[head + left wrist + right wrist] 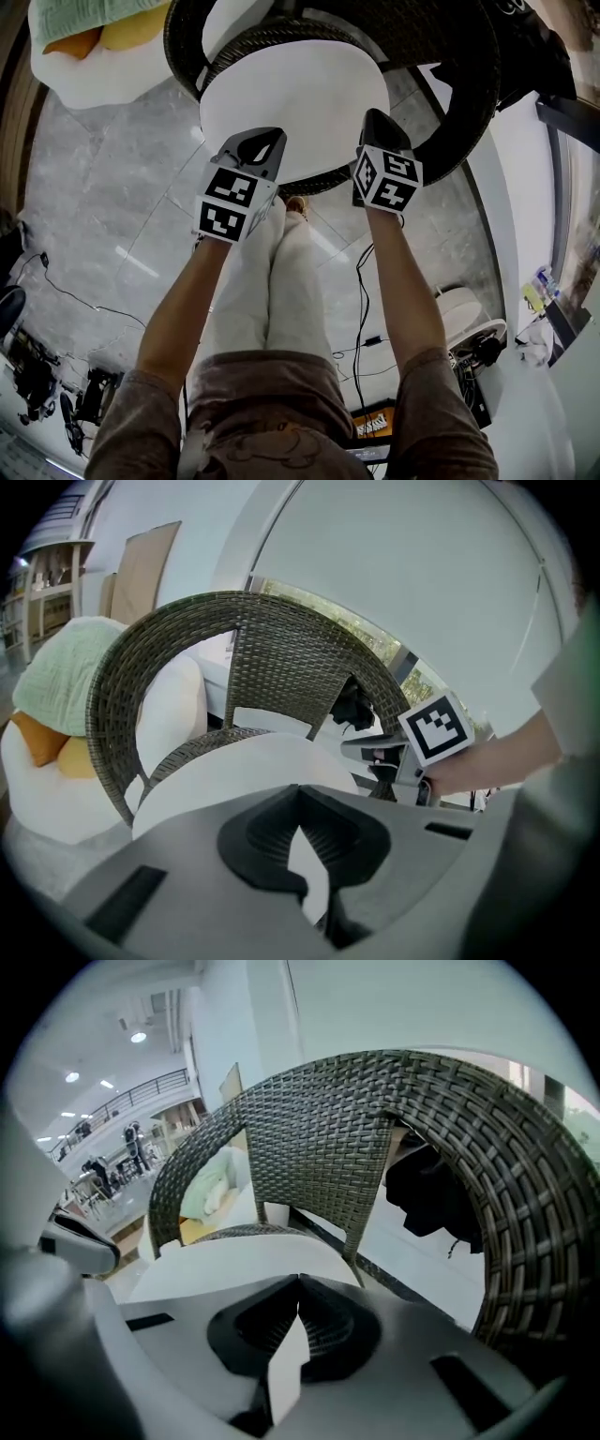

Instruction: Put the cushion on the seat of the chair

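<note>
The round white padded cushion [300,94] already lies on the dark woven-wicker chair [464,84] seat. It looks soft and light, best pinched at its near rim. The left gripper [270,139] and right gripper [377,116] sit there, jaws closed, perhaps nipping the hem.

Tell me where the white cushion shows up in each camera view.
Head view: cushion at top centre, lying on the wicker chair.
Left gripper view: cushion low in the centre.
Right gripper view: cushion low, slightly left of centre.
Shared landmark: the chair's woven backrest, curving behind it.
</note>
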`<state>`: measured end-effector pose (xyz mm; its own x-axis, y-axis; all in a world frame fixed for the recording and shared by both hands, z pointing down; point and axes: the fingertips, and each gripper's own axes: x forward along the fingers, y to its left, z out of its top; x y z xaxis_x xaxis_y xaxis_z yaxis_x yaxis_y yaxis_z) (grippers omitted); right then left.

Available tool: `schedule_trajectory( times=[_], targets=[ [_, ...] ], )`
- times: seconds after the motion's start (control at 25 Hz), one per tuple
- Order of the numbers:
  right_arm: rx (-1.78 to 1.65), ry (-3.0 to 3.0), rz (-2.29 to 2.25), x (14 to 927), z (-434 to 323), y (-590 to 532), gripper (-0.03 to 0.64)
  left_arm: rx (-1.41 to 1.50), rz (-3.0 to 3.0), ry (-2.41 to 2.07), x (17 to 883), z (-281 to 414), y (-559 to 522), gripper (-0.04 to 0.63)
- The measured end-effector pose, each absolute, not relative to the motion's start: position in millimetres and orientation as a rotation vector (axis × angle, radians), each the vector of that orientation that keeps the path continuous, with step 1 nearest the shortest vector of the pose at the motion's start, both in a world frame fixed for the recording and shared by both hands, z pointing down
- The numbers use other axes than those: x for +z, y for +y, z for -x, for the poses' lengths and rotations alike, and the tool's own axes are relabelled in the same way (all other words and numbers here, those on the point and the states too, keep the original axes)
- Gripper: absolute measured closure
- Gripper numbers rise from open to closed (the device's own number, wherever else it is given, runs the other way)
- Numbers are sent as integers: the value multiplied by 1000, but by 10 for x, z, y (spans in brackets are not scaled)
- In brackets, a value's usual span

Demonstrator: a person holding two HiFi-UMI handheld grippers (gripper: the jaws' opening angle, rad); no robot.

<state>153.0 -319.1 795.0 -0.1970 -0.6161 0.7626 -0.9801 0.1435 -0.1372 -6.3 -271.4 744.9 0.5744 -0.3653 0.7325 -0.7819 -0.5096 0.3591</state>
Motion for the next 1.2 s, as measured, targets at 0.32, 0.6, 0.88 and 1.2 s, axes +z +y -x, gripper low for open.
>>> schedule_trajectory(
  times=[0.32,0.6,0.88,1.2],
  targets=[
    [903,-1975,-1428,7339,-1362,-3022,597,755,-2123,-933,7024,-33,-2682,591],
    [914,-2070,-1362,6361,-1223,-2756,597,731,-2135,-954,6173,-91,-2593,591],
    [868,-2236,-1319,5246,-1109,-2413,597,682,-2190,-1002,5174,-112,-2379,591],
    [745,-2407,-1276,4108,-1129,-1949,597,589,-2292,-1069,4131,-217,-1922,591]
  ],
)
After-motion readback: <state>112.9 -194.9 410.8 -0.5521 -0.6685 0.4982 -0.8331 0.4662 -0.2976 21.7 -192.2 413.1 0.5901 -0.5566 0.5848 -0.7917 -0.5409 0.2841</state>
